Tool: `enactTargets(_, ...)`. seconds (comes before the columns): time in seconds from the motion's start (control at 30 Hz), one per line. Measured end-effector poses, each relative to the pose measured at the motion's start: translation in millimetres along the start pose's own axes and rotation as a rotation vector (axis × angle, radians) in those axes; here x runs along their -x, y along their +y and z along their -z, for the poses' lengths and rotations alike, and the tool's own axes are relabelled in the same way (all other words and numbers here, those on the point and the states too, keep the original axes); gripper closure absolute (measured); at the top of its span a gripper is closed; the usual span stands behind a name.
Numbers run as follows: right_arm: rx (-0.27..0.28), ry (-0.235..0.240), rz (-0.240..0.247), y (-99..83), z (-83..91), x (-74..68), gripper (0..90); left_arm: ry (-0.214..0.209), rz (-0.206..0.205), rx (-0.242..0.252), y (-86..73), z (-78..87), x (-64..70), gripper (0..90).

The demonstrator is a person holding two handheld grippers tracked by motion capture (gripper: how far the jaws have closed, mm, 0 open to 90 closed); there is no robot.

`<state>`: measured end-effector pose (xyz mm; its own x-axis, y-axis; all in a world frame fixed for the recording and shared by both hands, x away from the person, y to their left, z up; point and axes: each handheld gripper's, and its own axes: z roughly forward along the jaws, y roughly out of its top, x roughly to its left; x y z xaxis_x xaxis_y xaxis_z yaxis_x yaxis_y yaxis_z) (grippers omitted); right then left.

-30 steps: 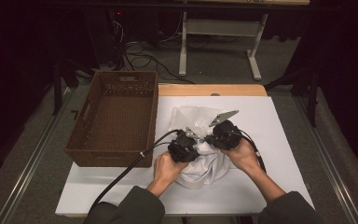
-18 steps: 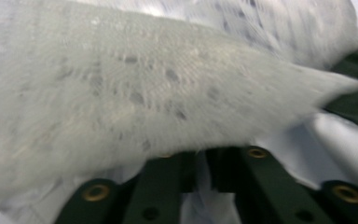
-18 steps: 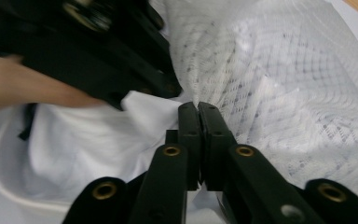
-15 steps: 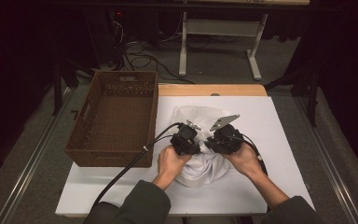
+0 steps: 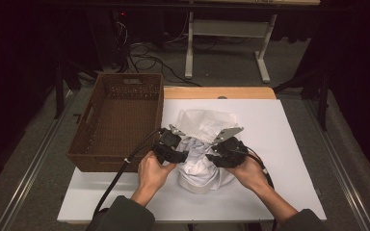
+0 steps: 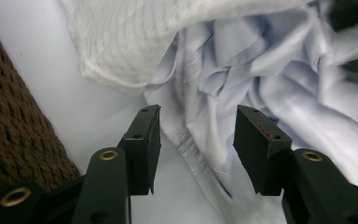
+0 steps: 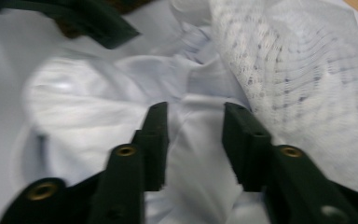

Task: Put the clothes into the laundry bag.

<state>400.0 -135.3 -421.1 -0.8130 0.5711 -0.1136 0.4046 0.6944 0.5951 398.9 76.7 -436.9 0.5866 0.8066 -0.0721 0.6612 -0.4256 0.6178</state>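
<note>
Dark room all around, cables on the floor behind, and we're working on a white table (image 5: pixel 289 144) with a wooden strip along its far edge.

Starting at the left gripper (image 6: pixel 196 135): jaws are spread wide, nothing pinched, and a ridge of the smooth white cloth (image 6: pixel 279 93) runs up between them. Over in the right gripper (image 7: pixel 193 140) view it's the same deal, jaws apart, with a fold of that cloth sitting in the gap but not clamped yet. That view is a bit blurry, so we can't say if the pads touch fabric.

From above, the left gripper (image 5: pixel 171 147) and right gripper (image 5: pixel 224 153) sit on either side of the crumpled cloth (image 5: pixel 200 166), which lies mid-table with a textured knit-looking piece (image 5: pixel 207 122) just behind it. The brown wicker basket (image 5: pixel 120 120) is just to the left, apparently empty.

Our take: this looks like grabbing the cloth to lift or spread it. Best bet is to sink each jaw pair over one distinct fold, not a thick bunch, and close both together. We'd also keep clear of the textured piece so it doesn't come along.
</note>
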Motion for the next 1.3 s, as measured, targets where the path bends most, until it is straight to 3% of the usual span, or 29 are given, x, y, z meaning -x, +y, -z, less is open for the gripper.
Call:
enactTargets(0.17, -0.060, -0.078, -0.019, -0.3, -30.2, 7.8, 58.0, 0.017, -0.015, -0.015, -1.6, -5.2, 5.7, 50.9)
enactTargets(0.4, -0.147, -0.098, -0.023, -18.0, -40.2, 24.8, 79.1, 0.008, 0.013, -0.017, -0.9, -10.5, 6.8, 51.0)
enactTargets(0.63, -0.139, -0.098, -0.035, -38.5, -20.7, 45.4, 89.0, 0.009, 0.029, 0.001, 0.8, -14.5, 6.1, 52.8)
enactTargets(0.77, -0.141, -0.115, -0.047, -47.3, -7.9, 57.8, 89.1, 0.018, 0.053, 0.009, 4.1, -19.9, 4.5, 52.9)
enactTargets(0.93, -0.158, -0.125, -0.052, -52.1, -4.2, 65.4, 89.0, 0.029, 0.090, 0.015, 10.0, -28.3, 1.4, 53.0)
enactTargets(1.13, -0.128, -0.088, -0.062, -51.2, 1.1, 61.8, 84.9, 0.022, 0.113, 0.041, 17.4, -37.9, 0.9, 54.1)
enactTargets(1.3, -0.085, -0.063, -0.002, -44.0, 12.3, 41.8, 77.5, 0.030, 0.131, 0.047, 24.3, -47.5, -0.8, 62.0)
